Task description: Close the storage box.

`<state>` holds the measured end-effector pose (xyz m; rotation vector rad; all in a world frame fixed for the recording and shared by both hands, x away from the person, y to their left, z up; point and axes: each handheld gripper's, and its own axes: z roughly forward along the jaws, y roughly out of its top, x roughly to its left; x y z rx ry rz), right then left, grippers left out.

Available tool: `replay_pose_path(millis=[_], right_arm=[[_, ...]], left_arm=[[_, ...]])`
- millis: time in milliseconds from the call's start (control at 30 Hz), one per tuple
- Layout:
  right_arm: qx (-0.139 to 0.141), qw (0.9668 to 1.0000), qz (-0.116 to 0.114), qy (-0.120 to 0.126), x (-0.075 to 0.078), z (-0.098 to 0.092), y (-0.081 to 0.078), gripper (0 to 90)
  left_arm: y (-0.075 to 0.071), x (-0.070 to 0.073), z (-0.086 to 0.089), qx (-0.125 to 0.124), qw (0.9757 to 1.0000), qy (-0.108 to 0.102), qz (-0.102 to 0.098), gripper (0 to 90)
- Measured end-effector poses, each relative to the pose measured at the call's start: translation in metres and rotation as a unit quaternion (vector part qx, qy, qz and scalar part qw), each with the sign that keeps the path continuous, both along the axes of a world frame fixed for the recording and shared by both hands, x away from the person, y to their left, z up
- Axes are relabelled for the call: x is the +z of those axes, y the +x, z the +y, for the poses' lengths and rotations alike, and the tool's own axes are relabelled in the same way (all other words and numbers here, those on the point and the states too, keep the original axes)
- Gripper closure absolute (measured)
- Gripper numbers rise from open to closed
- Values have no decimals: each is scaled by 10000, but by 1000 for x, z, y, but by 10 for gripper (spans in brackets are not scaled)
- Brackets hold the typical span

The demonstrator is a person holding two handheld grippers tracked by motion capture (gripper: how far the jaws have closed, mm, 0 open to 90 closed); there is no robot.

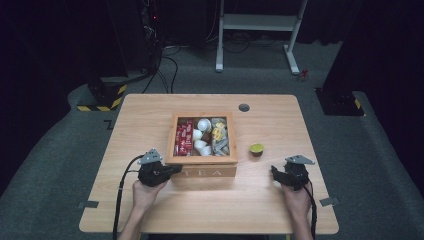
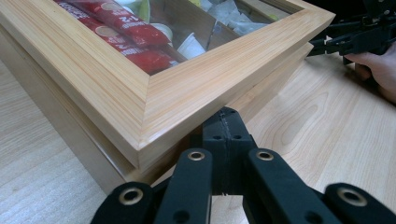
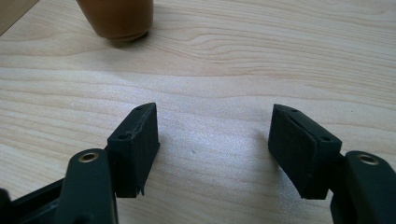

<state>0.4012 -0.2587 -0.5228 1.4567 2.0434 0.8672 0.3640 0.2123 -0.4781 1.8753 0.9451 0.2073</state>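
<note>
Tea box (image 1: pixel 202 172), one capsule (image 1: pixel 257 149), two grippers

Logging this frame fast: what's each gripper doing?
Left gripper: shut, tips under the wooden tea box's lid corner.
Right gripper: open, empty.

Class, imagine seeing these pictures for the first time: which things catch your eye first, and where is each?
First, the wooden tea box at the middle of the table, its windowed lid showing red sachets and white pods. The left gripper, jaws shut, sits at the box's front left corner. A yellow-topped capsule stands alone right of the box, ahead of the open right gripper.
</note>
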Motion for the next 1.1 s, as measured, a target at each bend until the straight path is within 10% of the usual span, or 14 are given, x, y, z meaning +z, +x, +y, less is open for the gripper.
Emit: replay_pose_path(millis=[533,1100], right_arm=[[-1,10000,4,3,0,0,0,335],[-1,10000,3,3,0,0,0,335]], left_arm=[[-7,-7,2,-48,9999,117,87,877],[-23,14,26,295,9993,-40,-220,587]])
